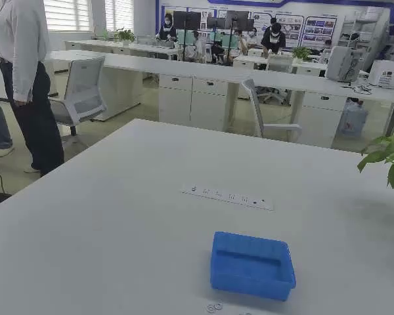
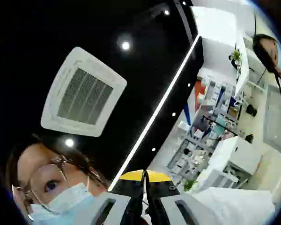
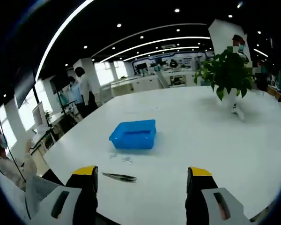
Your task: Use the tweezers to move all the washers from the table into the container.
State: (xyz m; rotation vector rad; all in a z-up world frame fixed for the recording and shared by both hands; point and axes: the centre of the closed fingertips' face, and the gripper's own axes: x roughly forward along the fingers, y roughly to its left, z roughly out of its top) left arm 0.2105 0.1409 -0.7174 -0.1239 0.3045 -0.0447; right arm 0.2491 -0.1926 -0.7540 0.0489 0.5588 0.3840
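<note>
The washers (image 1: 214, 307) lie loose on the white table (image 1: 118, 216), just beside the blue container (image 1: 249, 281), with none visible inside it. The tweezers (image 3: 119, 176) rest flat, nearer the person. The right gripper (image 3: 141, 172) faces them with jaws spread wide, probably readying a pickup. The left gripper (image 2: 144, 176) points at the ceiling, jaws pressed together on nothing, apparently idle.

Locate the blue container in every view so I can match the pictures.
Head view: blue container at bottom centre.
Left gripper view: camera points up at a ceiling vent.
Right gripper view: container left of centre, beyond the tweezers.
Shared landmark: potted plant, to the container's right.
</note>
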